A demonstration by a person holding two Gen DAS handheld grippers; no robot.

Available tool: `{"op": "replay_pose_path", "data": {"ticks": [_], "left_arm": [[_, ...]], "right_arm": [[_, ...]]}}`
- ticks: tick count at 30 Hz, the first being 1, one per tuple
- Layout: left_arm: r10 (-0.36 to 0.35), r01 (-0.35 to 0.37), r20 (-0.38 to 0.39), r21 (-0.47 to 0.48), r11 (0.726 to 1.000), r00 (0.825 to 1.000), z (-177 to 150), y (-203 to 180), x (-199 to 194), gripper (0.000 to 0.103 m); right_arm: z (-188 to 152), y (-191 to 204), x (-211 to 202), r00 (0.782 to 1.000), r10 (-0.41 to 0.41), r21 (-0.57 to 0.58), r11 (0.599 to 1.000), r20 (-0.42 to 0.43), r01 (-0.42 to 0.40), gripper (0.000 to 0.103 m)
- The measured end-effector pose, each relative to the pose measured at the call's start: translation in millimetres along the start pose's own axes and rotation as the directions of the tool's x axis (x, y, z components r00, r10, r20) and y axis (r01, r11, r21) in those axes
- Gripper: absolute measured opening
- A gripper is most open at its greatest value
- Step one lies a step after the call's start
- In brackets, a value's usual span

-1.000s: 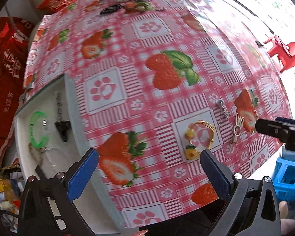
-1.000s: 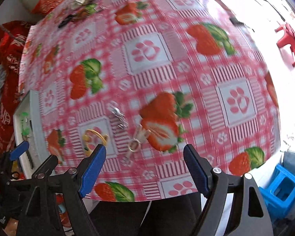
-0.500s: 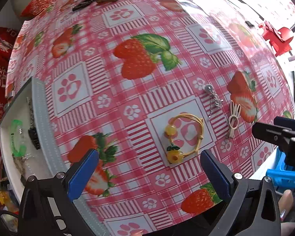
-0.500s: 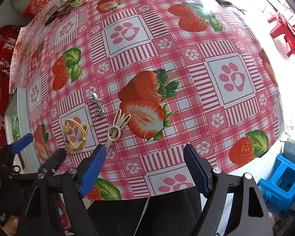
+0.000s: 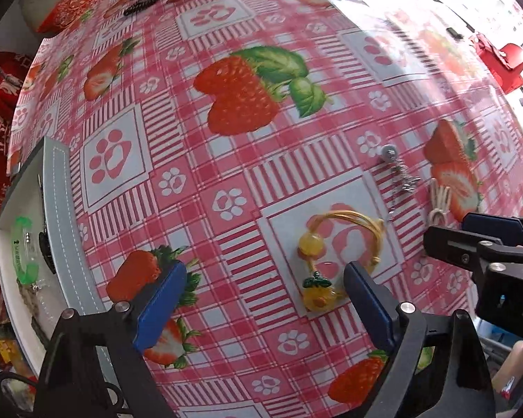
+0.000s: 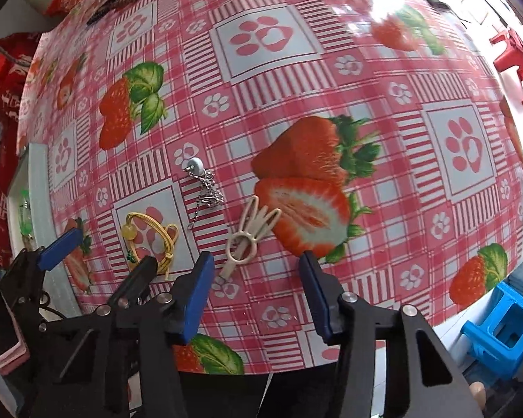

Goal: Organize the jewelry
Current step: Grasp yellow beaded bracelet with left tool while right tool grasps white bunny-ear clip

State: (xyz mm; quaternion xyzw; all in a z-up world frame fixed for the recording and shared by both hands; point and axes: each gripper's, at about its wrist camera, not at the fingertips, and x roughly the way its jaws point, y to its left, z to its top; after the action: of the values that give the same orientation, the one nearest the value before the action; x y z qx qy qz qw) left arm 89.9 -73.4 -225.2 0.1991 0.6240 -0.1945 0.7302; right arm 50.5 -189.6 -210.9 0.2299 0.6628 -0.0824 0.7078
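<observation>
Your left tongs [image 5: 261, 299] stand wide apart and empty, and the yellow bracelet [image 5: 338, 257] lies just ahead of them, toward their right finger, whose tip overlaps its pineapple charm. Your right tongs [image 6: 258, 285], also spread and empty, are nearer the beige hair clip [image 6: 247, 237], on the far side of the bracelet from the tray; its long axis runs slantwise away from you. Beyond the bracelet lies a fine silver chain earring [image 6: 202, 184]. The bracelet is thin cord with glossy beads, lying flat on the slick oilcloth surface [image 5: 226, 191]. The grey stitched tray [image 5: 62, 230] sits well apart from it.
</observation>
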Motion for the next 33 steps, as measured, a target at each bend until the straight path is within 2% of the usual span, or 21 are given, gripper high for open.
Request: {"op": "replay_pose_path", "data": {"ticks": [4, 6, 9, 10, 13, 15, 16, 20, 23, 29, 33], "left_arm": [[-0.007, 0.007, 0.006, -0.008, 1.000, 1.000, -3, 3, 6, 0.095], [-0.014, 0.014, 0.010, -0.004, 1.000, 1.000, -3, 5, 5, 0.089], [-0.024, 0.024, 0.014, 0.009, 1.000, 1.000, 0, 3, 4, 0.078], [-0.026, 0.026, 0.015, 0.014, 1.000, 1.000, 2, 0, 3, 0.076], [-0.038, 0.037, 0.026, 0.034, 0.999, 0.999, 6, -6, -1, 0.055], [-0.053, 0.051, 0.031, 0.049, 0.997, 0.998, 12, -7, -4, 0.023], [-0.062, 0.061, 0.027, 0.048, 0.997, 0.998, 14, -8, -4, 0.020], [-0.155, 0.155, 0.003, -0.012, 0.988, 0.988, 21, 1, -4, 0.020], [-0.190, 0.190, 0.003, -0.051, 0.980, 0.982, 20, 15, -8, 0.020], [-0.213, 0.214, 0.025, -0.071, 0.974, 0.977, 18, 34, -24, 0.020], [-0.226, 0.230, 0.053, -0.089, 0.969, 0.973, 4, 34, -49, 0.020]], "right_arm": [[6, 13, 6, 0.999, -0.047, -0.025, 0.999, -0.009, 0.046, 0.039], [8, 18, 7, 0.997, -0.082, -0.050, 0.995, -0.010, 0.082, 0.029], [12, 22, 8, 0.994, -0.111, -0.077, 0.991, -0.008, 0.110, 0.021], [13, 23, 8, 0.993, -0.118, -0.084, 0.990, -0.008, 0.117, 0.021], [13, 21, 7, 0.993, -0.119, -0.092, 0.989, -0.006, 0.118, 0.021], [11, 18, 6, 0.994, -0.112, -0.095, 0.989, -0.003, 0.111, 0.020], [10, 17, 5, 0.994, -0.107, -0.095, 0.990, -0.001, 0.106, 0.020], [5, 10, 0, 0.997, -0.077, -0.091, 0.993, 0.002, 0.077, 0.021], [5, 3, -8, 0.998, -0.054, -0.095, 0.994, 0.013, 0.055, 0.021], [6, 0, -27, 0.999, -0.015, -0.095, 0.995, 0.035, 0.018, 0.021], [7, -2, -40, 0.999, 0.004, -0.096, 0.995, 0.049, 0.000, 0.021]]}}
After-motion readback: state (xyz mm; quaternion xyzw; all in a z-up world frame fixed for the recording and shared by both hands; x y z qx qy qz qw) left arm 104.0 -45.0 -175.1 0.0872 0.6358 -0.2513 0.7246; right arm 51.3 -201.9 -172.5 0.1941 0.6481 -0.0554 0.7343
